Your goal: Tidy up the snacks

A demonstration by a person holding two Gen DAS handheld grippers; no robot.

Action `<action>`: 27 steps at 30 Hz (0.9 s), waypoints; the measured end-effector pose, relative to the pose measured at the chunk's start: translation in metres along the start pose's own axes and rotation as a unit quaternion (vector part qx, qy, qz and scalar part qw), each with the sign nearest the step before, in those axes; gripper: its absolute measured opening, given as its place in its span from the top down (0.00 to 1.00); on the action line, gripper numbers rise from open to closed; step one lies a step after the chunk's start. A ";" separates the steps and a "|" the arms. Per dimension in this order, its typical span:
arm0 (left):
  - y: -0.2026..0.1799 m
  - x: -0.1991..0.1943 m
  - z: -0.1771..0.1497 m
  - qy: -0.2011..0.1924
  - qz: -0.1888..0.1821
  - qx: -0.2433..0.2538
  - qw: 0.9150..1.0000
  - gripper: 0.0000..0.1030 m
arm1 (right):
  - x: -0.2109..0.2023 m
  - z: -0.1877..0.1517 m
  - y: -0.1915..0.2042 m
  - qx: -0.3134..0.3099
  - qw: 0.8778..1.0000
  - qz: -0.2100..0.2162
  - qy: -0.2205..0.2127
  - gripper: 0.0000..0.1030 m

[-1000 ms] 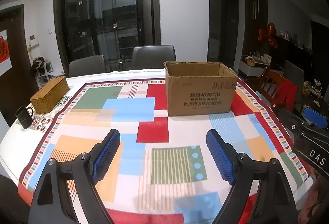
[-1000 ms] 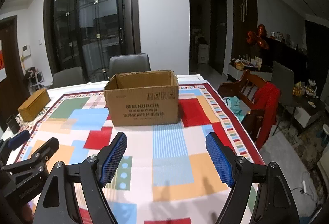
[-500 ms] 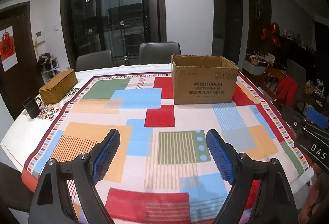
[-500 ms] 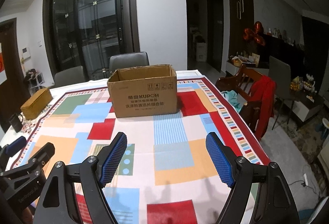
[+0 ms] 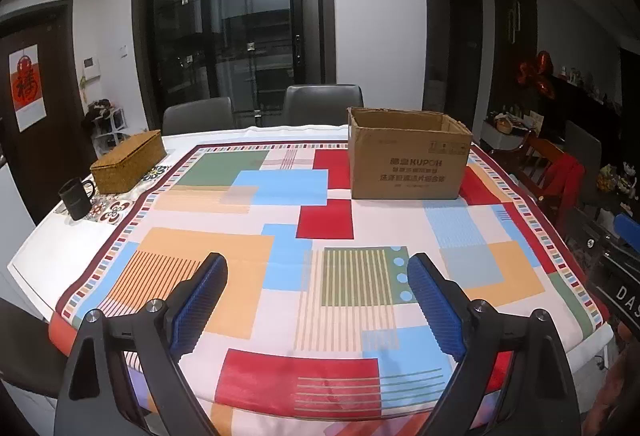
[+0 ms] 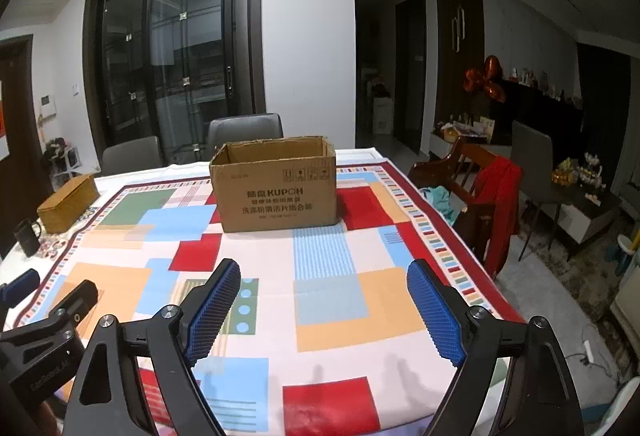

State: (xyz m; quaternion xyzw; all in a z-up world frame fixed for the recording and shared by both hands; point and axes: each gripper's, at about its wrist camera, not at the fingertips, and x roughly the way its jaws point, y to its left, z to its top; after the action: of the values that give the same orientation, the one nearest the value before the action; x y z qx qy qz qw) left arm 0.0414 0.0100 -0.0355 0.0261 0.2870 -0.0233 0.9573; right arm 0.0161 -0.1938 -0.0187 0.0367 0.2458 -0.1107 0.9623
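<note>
We see an open brown corrugated cardboard box standing upright toward the far side of the desk, at about one o'clock in the left wrist view and eleven o'clock in the right wrist view. Its printed face turns toward us and reads "KUPOH" above smaller Chinese lines we cannot make out; its long axis runs left to right, the open mouth facing up. We cannot see inside it.

Our left gripper hovers level over the near desk edge, its blue ribbed fingers spread wide apart and holding nothing. Our right gripper hangs likewise, fingers apart and empty. Its body carries white letters "DAS" at three o'clock in the left view.

A patchwork tablecloth of coloured rectangles covers the desk. At ten o'clock sit a woven straw-coloured lidded box and, nearer, a black mug.
</note>
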 end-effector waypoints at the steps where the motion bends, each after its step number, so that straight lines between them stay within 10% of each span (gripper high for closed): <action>1: 0.001 0.001 0.000 0.001 0.000 -0.001 1.000 0.10 | 0.000 0.001 0.000 0.001 1.000 0.000 0.000 0.15; 27: 0.003 0.001 -0.002 0.001 0.005 -0.001 1.000 0.08 | 0.002 0.001 -0.001 0.008 1.000 0.000 0.009 0.15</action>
State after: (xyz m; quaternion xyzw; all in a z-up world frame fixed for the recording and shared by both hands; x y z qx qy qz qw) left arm 0.0410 0.0132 -0.0375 0.0267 0.2877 -0.0188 0.9572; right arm 0.0181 -0.1951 -0.0192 0.0454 0.2534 -0.1122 0.9598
